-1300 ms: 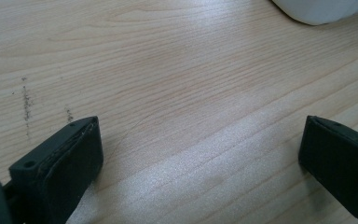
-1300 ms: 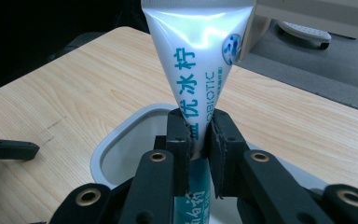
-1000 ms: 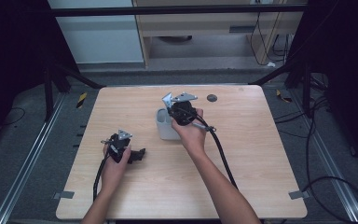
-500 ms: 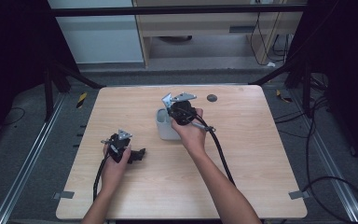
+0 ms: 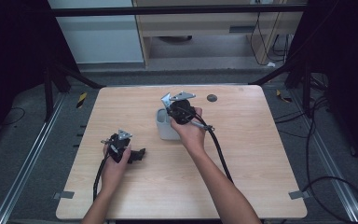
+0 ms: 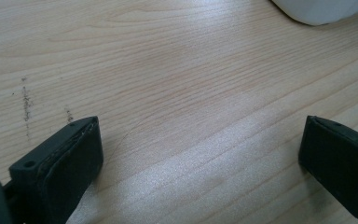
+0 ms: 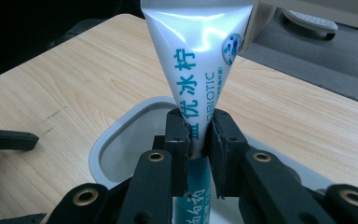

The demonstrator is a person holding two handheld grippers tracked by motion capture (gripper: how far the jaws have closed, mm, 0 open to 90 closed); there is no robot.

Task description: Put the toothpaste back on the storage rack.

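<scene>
The right gripper [image 7: 198,135], clamped on the upright tube [image 7: 200,56], holds it directly above the cup [image 7: 116,140]; the left gripper [image 6: 200,154] is wide open, empty.

Glossy plastic tube [image 7: 200,56], matt white cup [image 7: 121,140], pale wood-grain table [image 7: 74,93].

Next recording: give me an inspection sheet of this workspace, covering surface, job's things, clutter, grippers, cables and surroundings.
Surface: light wooden table, faint dark scuffs seen in the left gripper view.
Job's things: silver toothpaste tube with teal print, above a pale grey cup.
Clutter: small dark round thing near the far edge.
Grippers: right gripper shut on the tube over the cup; left gripper open, low over bare wood.
Cables: black cable trails along the right forearm.
Surroundings: dark floor, cabinets beyond, floor cables at right.
</scene>
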